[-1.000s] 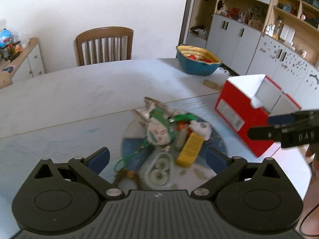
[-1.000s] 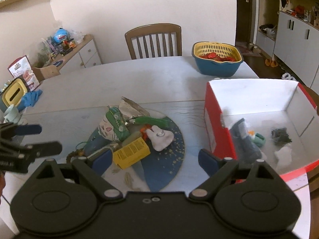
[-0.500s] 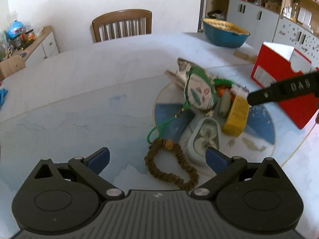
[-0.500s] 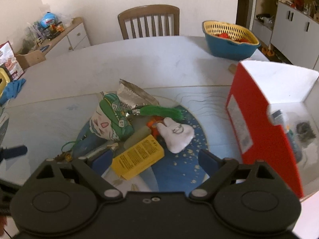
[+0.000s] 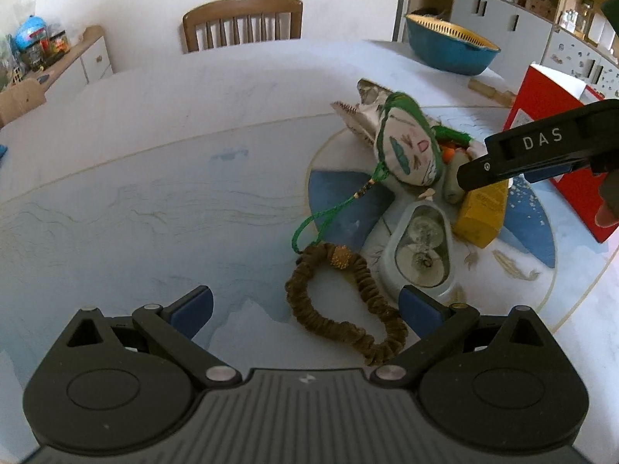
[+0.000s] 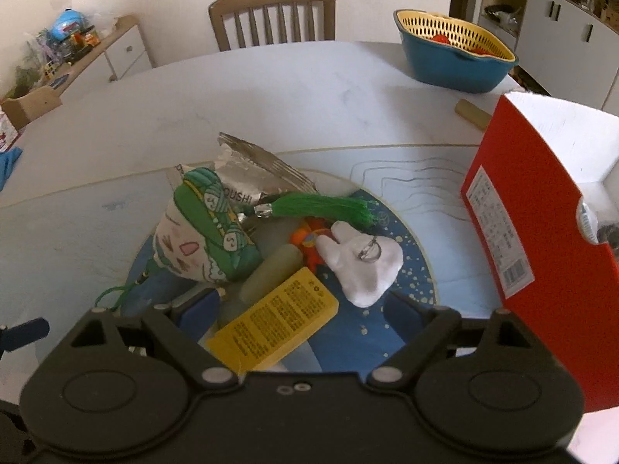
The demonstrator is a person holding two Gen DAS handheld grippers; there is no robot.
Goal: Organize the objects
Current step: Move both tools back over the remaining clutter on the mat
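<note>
Yellow box (image 6: 272, 326), red carton (image 6: 537, 232), green tassel (image 6: 321, 207), brown bracelet (image 5: 340, 305)

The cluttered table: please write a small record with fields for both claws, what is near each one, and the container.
left claw: open, holds nothing
near left claw: brown beaded bracelet lying flat on the table
right claw: open, holds nothing
near right claw: flat yellow printed box, white tooth-shaped plush
container: red cardboard box, right of the pile

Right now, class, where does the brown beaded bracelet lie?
In the left wrist view, the brown beaded bracelet lies flat on the table near the bottom, just left of the grey oval case, with the green cord loop touching its top.
</note>
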